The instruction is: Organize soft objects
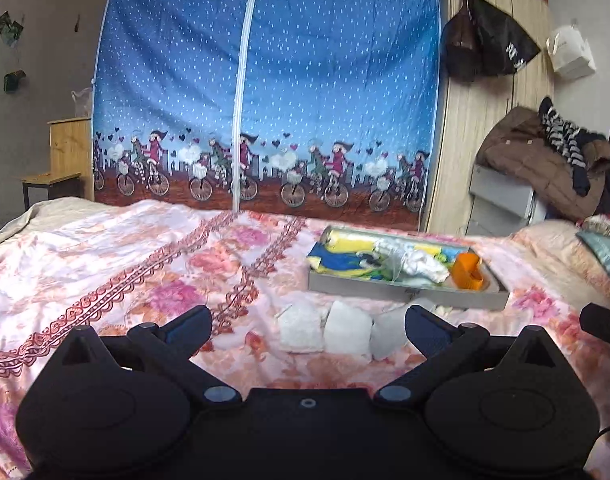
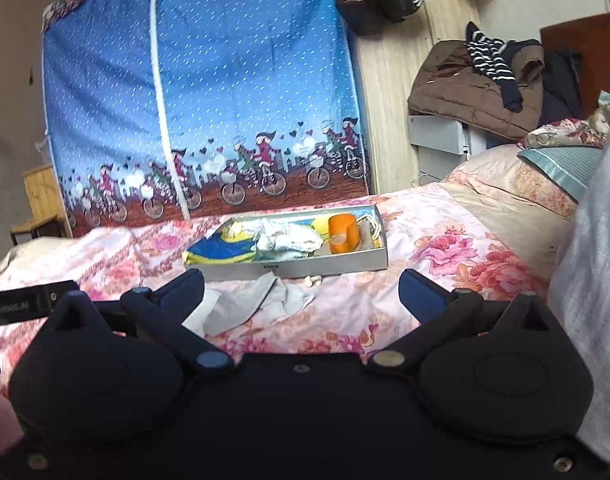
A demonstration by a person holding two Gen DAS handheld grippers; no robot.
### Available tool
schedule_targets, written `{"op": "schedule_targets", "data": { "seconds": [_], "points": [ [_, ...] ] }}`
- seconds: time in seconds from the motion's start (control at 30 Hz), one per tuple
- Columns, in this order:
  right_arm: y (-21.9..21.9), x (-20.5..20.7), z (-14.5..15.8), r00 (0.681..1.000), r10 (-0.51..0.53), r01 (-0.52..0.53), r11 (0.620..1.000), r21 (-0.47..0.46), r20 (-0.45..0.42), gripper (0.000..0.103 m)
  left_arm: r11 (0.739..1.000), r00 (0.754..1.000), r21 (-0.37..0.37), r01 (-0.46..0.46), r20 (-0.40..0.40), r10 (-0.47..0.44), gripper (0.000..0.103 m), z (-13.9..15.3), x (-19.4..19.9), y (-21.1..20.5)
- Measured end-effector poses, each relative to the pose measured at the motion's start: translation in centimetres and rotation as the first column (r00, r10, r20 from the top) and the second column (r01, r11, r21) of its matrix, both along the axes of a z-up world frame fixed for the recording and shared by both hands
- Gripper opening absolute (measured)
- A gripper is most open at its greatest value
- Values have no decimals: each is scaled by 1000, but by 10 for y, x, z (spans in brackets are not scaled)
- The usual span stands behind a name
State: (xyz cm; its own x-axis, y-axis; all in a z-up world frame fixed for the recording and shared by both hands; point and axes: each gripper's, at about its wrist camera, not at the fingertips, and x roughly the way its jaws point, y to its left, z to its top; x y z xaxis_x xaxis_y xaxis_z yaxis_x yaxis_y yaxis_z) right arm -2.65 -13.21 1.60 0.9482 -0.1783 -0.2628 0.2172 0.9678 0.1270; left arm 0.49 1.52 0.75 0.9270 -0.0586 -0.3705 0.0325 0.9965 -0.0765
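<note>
Both wrist cameras sit low over the floral bedspread (image 1: 105,248), looking forward across the bed toward the blue fabric wardrobe (image 1: 265,80). The right view sits further right, tilted. Both share the grey tray (image 1: 405,290) and folded white cloths (image 1: 325,330).

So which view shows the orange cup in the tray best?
The right wrist view: the orange cup shows its whole front, standing inside the grey tray. The left wrist view shows it more obliquely at the tray's right end.

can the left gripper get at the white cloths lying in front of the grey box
Probably yes: the left gripper is open, and the white cloths lie loose on the bedspread right ahead, nothing between.
</note>
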Motion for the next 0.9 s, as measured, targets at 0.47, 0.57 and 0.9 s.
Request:
{"op": "schedule_targets", "data": {
  "seconds": [0.47,0.57,0.9],
  "points": [
    [9,31,-12,987,23,-30,999,-45,-158,103,999,992,-6,-32,-123,31,102,-16,24,3],
    [7,31,-16,984,20,-26,999,-28,-174,103,1000,991,5,-26,-131,27,102,-18,26,0],
    [10,30,-21,982,19,-24,999,-28,-188,103,1000,990,17,-22,-136,24,102,-20,28,-3]
  ]
}}
